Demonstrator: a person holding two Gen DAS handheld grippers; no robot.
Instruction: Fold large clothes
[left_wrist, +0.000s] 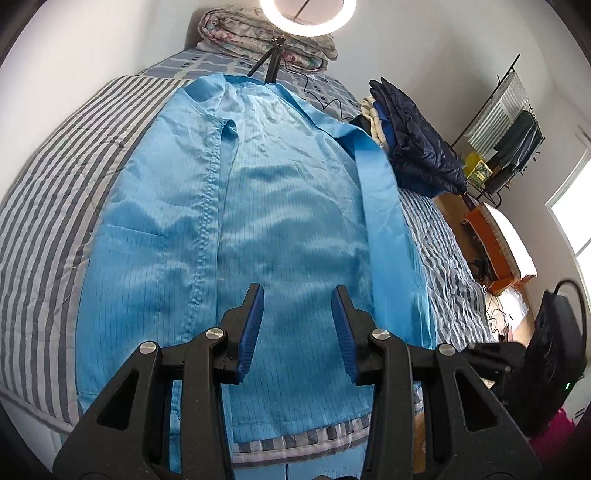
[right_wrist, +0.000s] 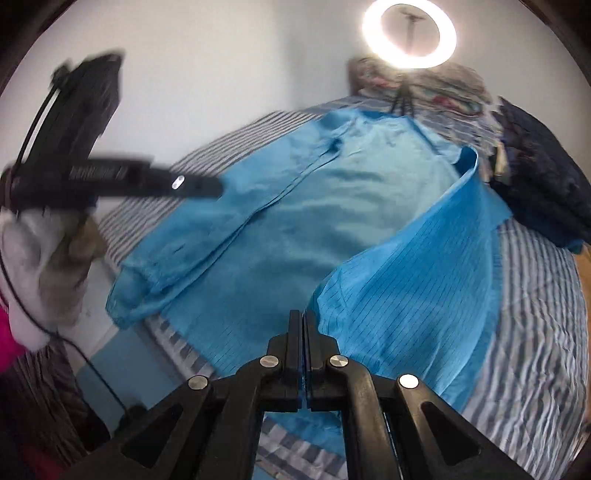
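1. Striped bedding covers the bed (left_wrist: 44, 206), and one blue garment (left_wrist: 280, 221) lies spread flat on it.
2. Both grippers point steeply down at the bed.
3. Left gripper (left_wrist: 297, 328) hangs partly open and empty; the garment lies directly below and ahead of it.
4. Right gripper (right_wrist: 303, 350) is fully closed; a raised flap of the garment sits at its tips, just to the right, but a grip cannot be confirmed.

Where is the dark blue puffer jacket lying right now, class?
In the left wrist view, the dark blue puffer jacket lies piled on the bed at upper right, beside the light blue garment, below the ring light.
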